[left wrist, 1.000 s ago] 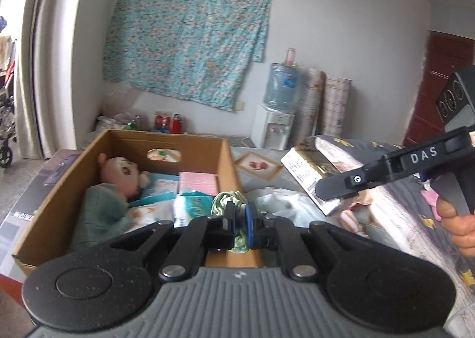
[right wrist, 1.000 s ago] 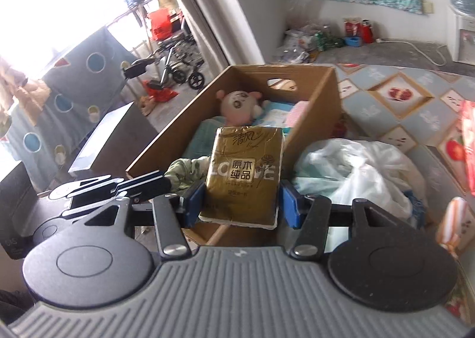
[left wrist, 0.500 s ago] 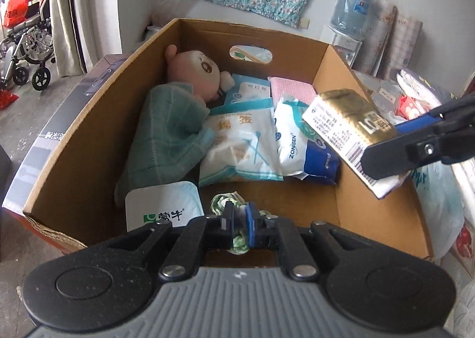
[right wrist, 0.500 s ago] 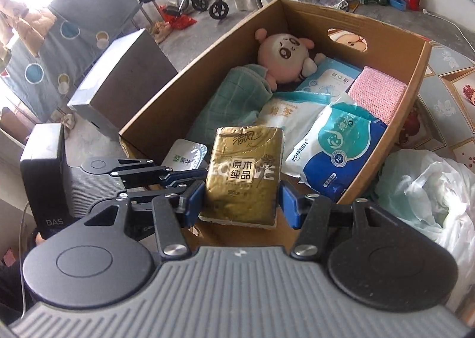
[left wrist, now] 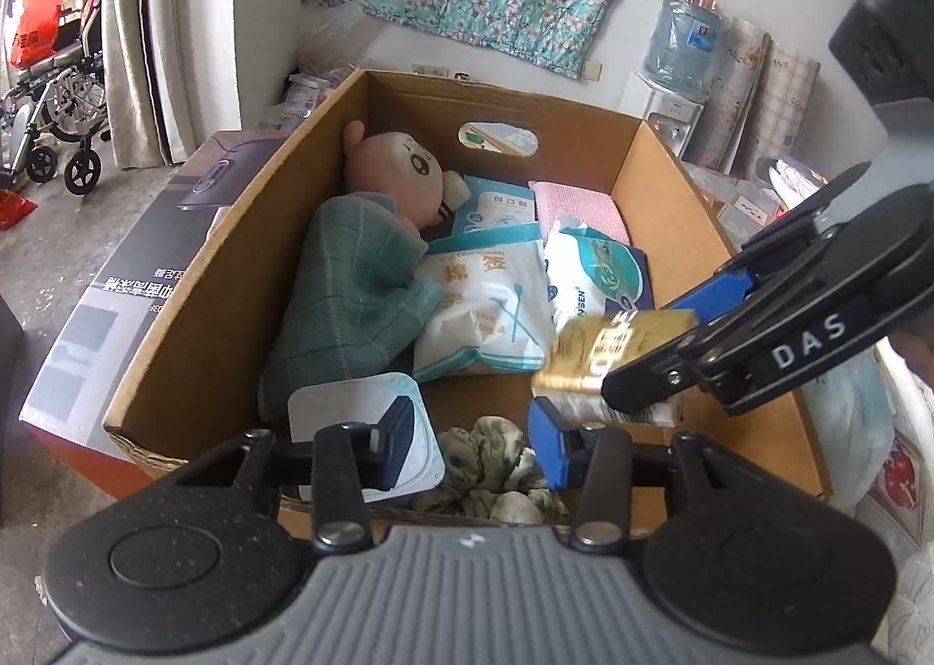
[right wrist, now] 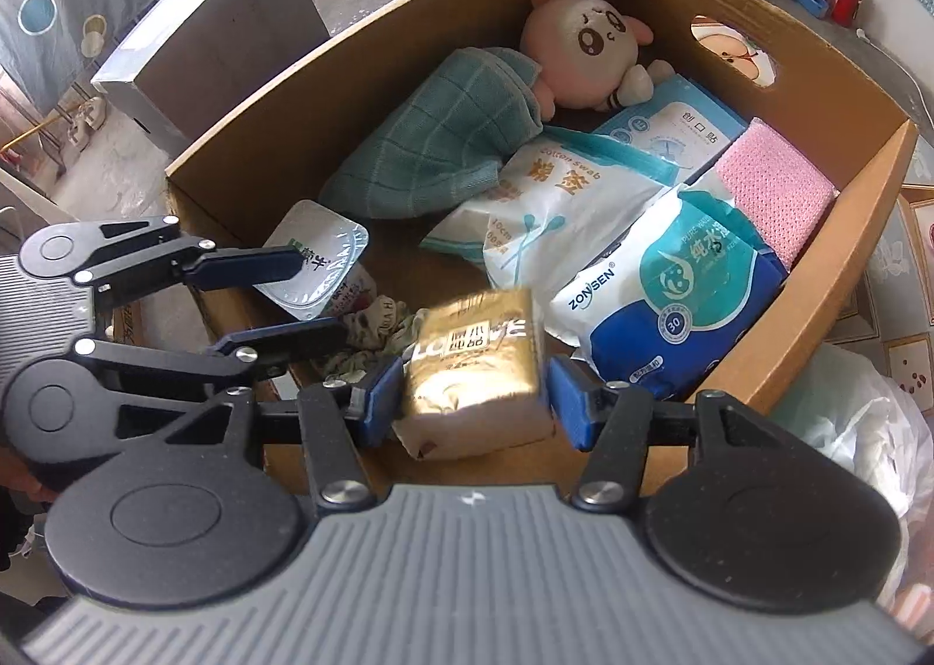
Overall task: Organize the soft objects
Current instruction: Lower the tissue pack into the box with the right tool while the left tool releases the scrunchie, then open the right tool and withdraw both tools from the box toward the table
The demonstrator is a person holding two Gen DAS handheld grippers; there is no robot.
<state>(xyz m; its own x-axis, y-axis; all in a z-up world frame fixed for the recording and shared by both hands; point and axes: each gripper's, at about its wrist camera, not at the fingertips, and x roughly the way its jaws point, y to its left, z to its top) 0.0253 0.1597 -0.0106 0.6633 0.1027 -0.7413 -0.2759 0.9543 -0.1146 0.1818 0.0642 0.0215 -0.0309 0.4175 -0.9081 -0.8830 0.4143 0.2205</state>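
Note:
A green patterned scrunchie (left wrist: 490, 466) (right wrist: 373, 338) lies on the floor of the cardboard box (left wrist: 233, 233) (right wrist: 846, 233), against its near wall. My left gripper (left wrist: 473, 443) (right wrist: 321, 297) hangs just over it, and its jaws are opening. The scrunchie sits loose between the pads, which no longer press on it. My right gripper (right wrist: 474, 399) (left wrist: 729, 344) is shut on a gold tissue pack (right wrist: 476, 373) (left wrist: 613, 350). It holds the pack low inside the box, to the right of the scrunchie.
In the box lie a pink plush doll (right wrist: 584, 46), a teal cloth (right wrist: 443, 139), a cotton swab bag (right wrist: 554, 204), a wipes pack (right wrist: 671, 303), a pink cloth (right wrist: 770, 186) and a foil-lidded cup (right wrist: 315, 262). A grey carton (left wrist: 117, 279) stands left of it, a white plastic bag (right wrist: 846, 431) right.
My left jaws have parted and let go of the scrunchie, which now rests on the box floor. Both grippers have tipped down into the box, the right still carrying the gold pack.

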